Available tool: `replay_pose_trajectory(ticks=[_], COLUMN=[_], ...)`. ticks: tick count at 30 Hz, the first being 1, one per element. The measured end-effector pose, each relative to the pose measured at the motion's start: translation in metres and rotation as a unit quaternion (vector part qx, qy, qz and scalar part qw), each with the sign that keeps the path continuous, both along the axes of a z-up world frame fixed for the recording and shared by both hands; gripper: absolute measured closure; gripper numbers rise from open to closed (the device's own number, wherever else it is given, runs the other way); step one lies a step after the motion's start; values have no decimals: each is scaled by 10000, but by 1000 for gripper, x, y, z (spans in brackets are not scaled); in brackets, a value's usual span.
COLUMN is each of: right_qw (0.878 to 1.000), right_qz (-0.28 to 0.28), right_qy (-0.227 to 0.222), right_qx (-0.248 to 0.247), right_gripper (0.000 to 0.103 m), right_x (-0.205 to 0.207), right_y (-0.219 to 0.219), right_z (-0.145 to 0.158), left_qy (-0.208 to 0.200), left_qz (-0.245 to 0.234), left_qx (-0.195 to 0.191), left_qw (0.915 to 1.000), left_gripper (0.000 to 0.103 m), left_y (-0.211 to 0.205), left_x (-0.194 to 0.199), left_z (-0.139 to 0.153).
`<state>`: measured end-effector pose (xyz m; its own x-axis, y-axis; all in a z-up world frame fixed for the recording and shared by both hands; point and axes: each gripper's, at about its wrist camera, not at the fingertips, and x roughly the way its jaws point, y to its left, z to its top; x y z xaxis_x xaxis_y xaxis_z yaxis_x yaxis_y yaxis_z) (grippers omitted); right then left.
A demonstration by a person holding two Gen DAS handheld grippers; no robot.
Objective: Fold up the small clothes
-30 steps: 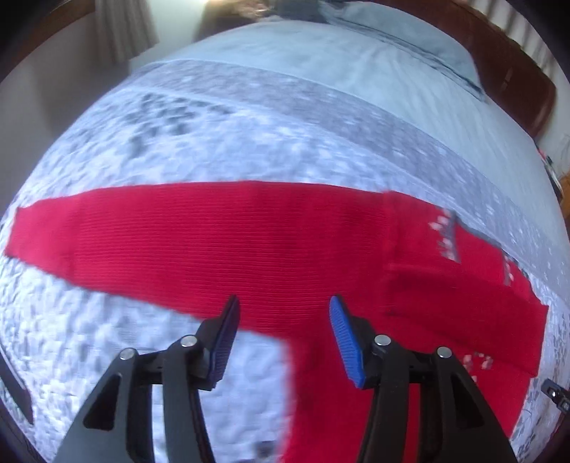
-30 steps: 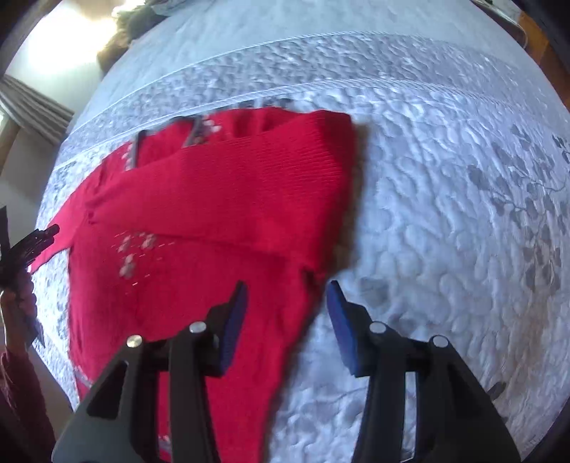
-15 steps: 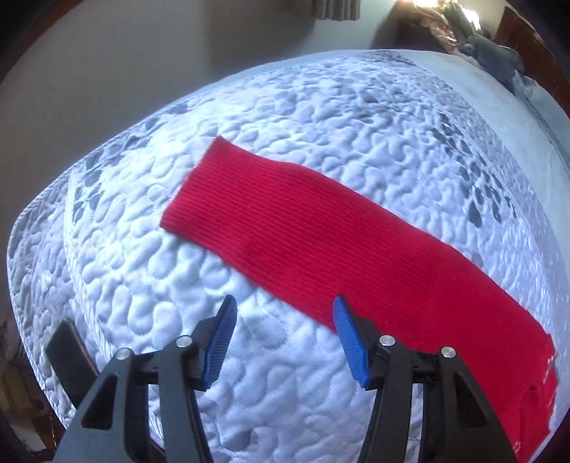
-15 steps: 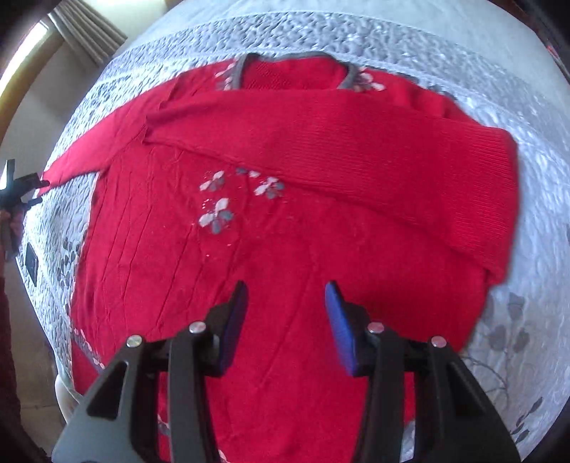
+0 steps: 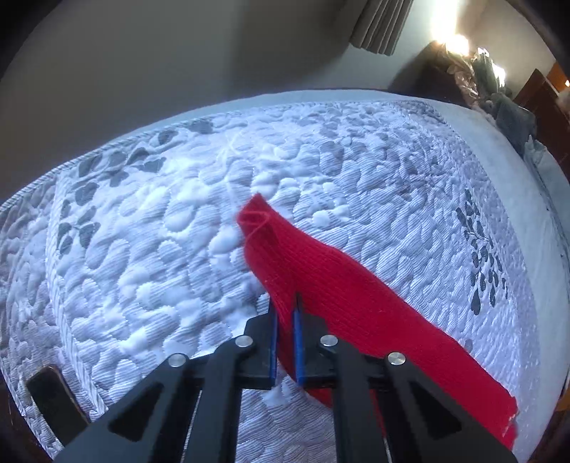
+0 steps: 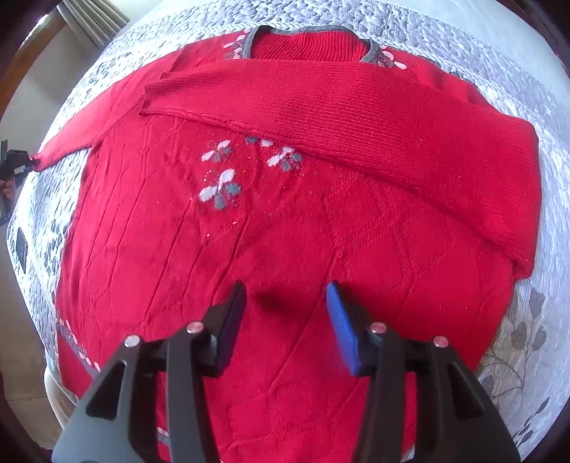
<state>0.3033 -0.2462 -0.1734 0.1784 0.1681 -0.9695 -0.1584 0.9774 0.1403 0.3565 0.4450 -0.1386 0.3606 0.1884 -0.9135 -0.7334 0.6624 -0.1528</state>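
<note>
Red knit fills both views: a red sweater lies flat, front up, on a white quilted bedspread stitched with grey leaf patterns. Its grey-trimmed neckline sits at the far edge, and small white and grey flower motifs dot the chest. One sleeve is folded across the chest, its cuff reaching toward the opposite shoulder. The other sleeve stretches straight out over the bedspread. The left gripper has just been closing and its blue pads now pinch this outstretched sleeve a little way in from the cuff, which stands bunched and slightly raised beyond the fingertips. From the right wrist view this gripper appears small at the picture's left edge, at the sleeve's end. The right gripper points down over the sweater's lower body, its jaws partly apart with nothing between them, only the knit beneath. A curtain hangs by the far wall.
</note>
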Motion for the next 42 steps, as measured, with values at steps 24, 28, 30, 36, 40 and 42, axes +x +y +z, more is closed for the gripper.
replay_pose_trajectory(ticks=[24,28,30,36,40,42], right_qw=[9995,9995,9995,9991,9977,9965], right_qz=[-165,-185,-187,-141,-22,-16], right_qy=[-169,-116,-111,-131,-151,-74], right_qx=[208,214,231,370,663,838], right_gripper=[51,51,49,48,48,48], right_x=[-41,-41,-42,-27,4,25], right_y=[-30,-33,-34,-20,9,24], right_z=[4,1,2,7,16,16], left_qy=[-1344,-764,-617,-995,-509,-157], left_qz=[-3962,-4454,-4562,-4359,-4004,-3796], left_qx=[104,-169,-371,-228,448,607], left_qw=[9082,8919,8870,8942,9138,9230], left_gripper=[96,86,66,41,41,41], left_y=[-403,-435,-435,-388,-360,-343], left_x=[43,44,36,12,26,38], left_z=[50,10,4,44,45,33])
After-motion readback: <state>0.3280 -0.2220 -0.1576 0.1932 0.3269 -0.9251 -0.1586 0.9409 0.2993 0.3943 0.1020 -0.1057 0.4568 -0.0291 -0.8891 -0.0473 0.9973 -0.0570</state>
